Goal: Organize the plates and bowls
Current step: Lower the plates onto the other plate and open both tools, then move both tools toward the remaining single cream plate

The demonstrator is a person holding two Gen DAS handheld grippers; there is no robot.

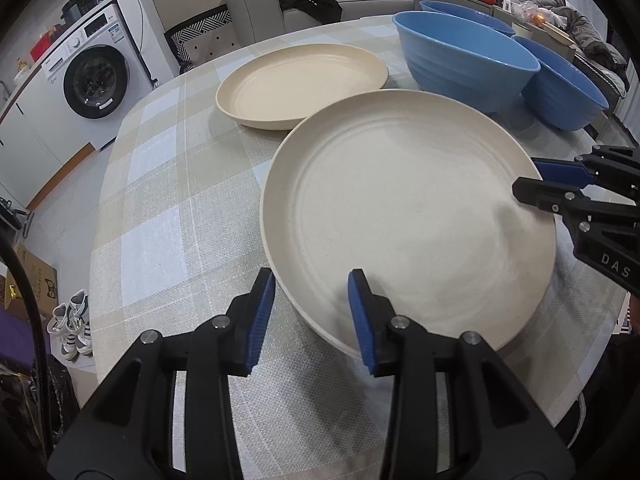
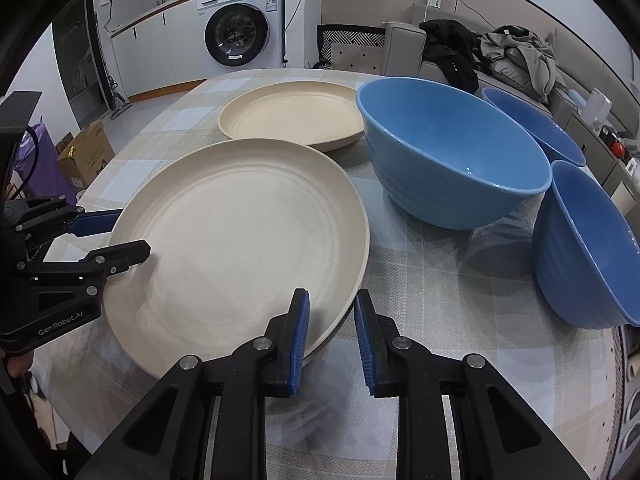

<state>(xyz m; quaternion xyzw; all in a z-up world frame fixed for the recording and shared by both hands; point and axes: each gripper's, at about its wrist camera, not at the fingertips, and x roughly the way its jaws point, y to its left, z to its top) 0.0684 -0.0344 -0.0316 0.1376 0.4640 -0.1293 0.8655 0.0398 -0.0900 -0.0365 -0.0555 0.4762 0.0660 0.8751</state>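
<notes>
Two cream plates and three blue bowls sit on the checked tablecloth (image 1: 168, 208). Near plate (image 1: 408, 216) lies between both grippers; far plate (image 1: 300, 84) behind it. Left gripper (image 1: 312, 312) straddles its rim, pads apart, not pressing. Right gripper (image 2: 332, 332) straddles the opposite rim, narrowly parted; I cannot tell whether it grips.

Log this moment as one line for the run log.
left tongs: open, astride rim of near plate | right tongs: shut on near plate | far plate, three blue bowls: untouched on table
</notes>
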